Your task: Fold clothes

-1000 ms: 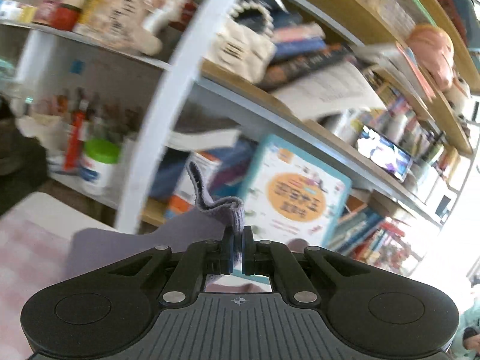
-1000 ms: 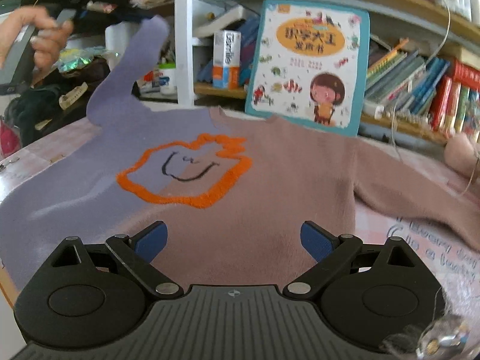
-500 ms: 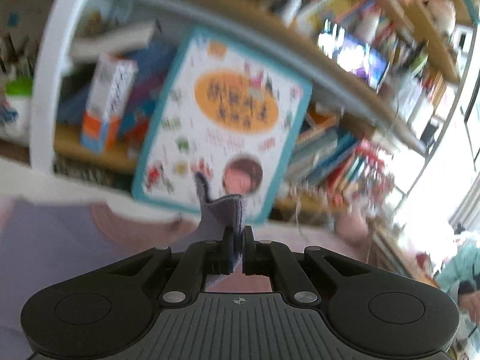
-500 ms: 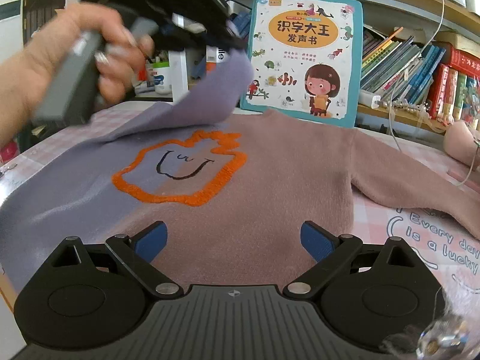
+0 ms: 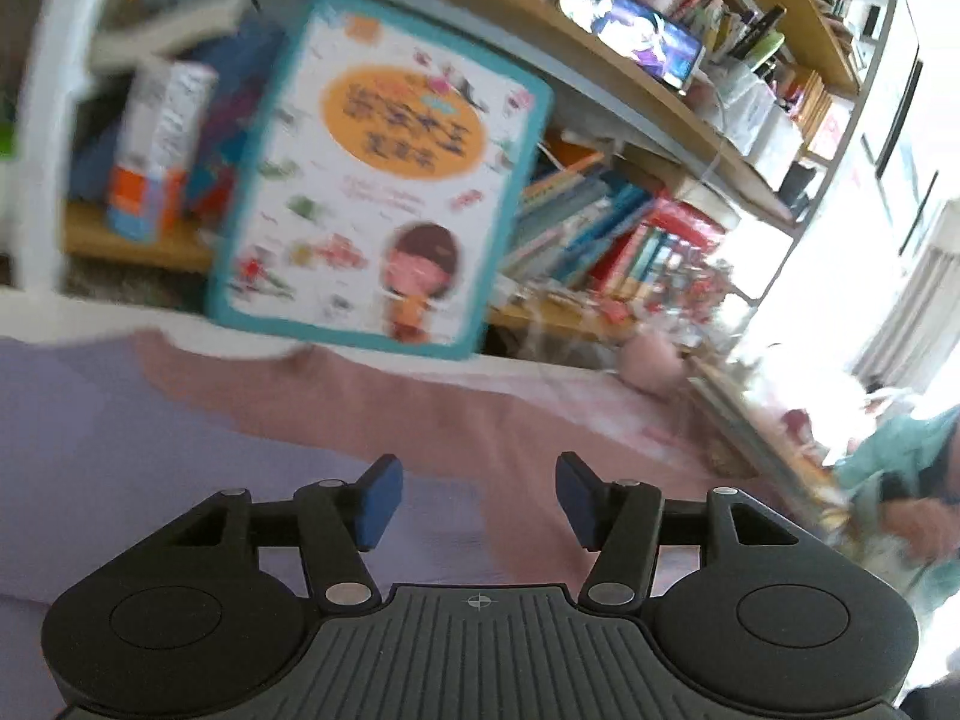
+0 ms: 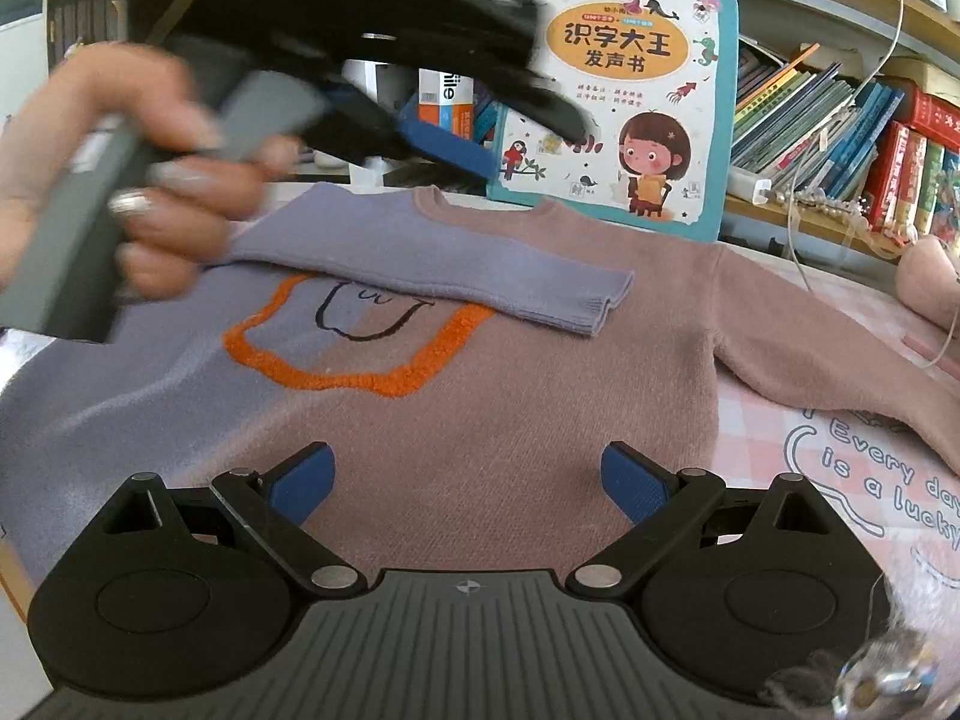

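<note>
Sweater [image 6: 510,420] lies flat on the worktop [image 6: 840,480], lilac sleeve [image 6: 456,273] folded across its chest. Left gripper [image 5: 474,501] opening, nothing between its pads; right gripper [image 6: 468,480] wide, empty. Risk: withdrawing pads snag the knit (loose cuff), undoing the fold.

We see our left gripper [image 5: 474,507], jaws opening and empty, above the sweater [image 5: 252,450]; a picture book [image 5: 384,180] stands behind.
</note>
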`<state>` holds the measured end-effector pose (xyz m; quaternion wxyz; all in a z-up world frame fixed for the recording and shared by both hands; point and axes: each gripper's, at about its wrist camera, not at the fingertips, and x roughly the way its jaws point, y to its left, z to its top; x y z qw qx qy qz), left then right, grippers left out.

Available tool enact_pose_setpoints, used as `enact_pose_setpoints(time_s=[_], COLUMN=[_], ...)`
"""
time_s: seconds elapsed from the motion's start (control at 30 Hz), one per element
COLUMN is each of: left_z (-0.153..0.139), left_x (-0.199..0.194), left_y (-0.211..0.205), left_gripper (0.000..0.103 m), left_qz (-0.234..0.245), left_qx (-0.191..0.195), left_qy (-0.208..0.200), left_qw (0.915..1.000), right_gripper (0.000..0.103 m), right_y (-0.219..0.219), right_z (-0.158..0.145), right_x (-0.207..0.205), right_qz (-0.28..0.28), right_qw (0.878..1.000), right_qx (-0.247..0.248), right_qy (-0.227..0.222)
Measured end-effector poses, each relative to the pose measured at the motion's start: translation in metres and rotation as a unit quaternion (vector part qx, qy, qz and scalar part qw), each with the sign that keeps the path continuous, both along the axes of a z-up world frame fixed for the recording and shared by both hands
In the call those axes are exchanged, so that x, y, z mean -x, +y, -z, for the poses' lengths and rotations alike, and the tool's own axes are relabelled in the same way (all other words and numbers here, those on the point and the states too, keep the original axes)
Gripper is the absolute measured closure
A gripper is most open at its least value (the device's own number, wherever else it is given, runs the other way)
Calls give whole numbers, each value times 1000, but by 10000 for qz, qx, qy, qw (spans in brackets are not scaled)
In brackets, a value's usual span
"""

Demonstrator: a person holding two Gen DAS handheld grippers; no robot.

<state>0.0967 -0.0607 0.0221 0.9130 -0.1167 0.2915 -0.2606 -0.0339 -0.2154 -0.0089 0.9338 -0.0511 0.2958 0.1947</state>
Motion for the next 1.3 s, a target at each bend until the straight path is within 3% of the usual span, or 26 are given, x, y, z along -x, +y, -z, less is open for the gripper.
enact_pose_setpoints(time_s=[0.13, 0.4, 0.6, 0.8, 0.9, 0.97, 1.03, 1.17, 1.3], left_z=[3, 27, 42, 51, 55, 57, 58, 58, 58], left_x=[28, 74, 95, 97, 98, 99, 99, 100, 99], left_y=[46, 126, 147, 155, 163, 167, 169, 177, 191], left_gripper=[46, 46, 46, 48, 65, 79, 95, 98, 98], left_qz=[-651, -1690, -1840, -1772, -1744, -1676, -1607, -1631, -1749], left_qx=[-717, -1681, -1872, -1844, -1657, -1519, -1358, -1121, -848], left_qy=[-199, 17, 110, 148, 196, 195, 224, 220, 287], left_qw=[9951, 9712, 9649, 9666, 9704, 9739, 9774, 9800, 9805], right_gripper=[7, 7, 7, 8, 12, 23, 47, 77, 83], right_y=[1, 6, 11, -5, -21, -32, -42, -57, -54], right_z=[0, 2, 4, 1, 1, 1, -1, 0, -1], right_x=[-1, 0, 0, 12, 24, 31, 36, 41, 38], right_qz=[-4, -18, -56, 210, 450, 596, 785, 1021, 1025], right_qw=[10000, 9999, 9995, 9994, 9986, 9979, 9967, 9946, 9943], right_qx=[3, 162, 304, 188, 227, 237, 186, -66, -188], right_qy=[12, -43, -39, -196, -159, -95, -9, 168, 230])
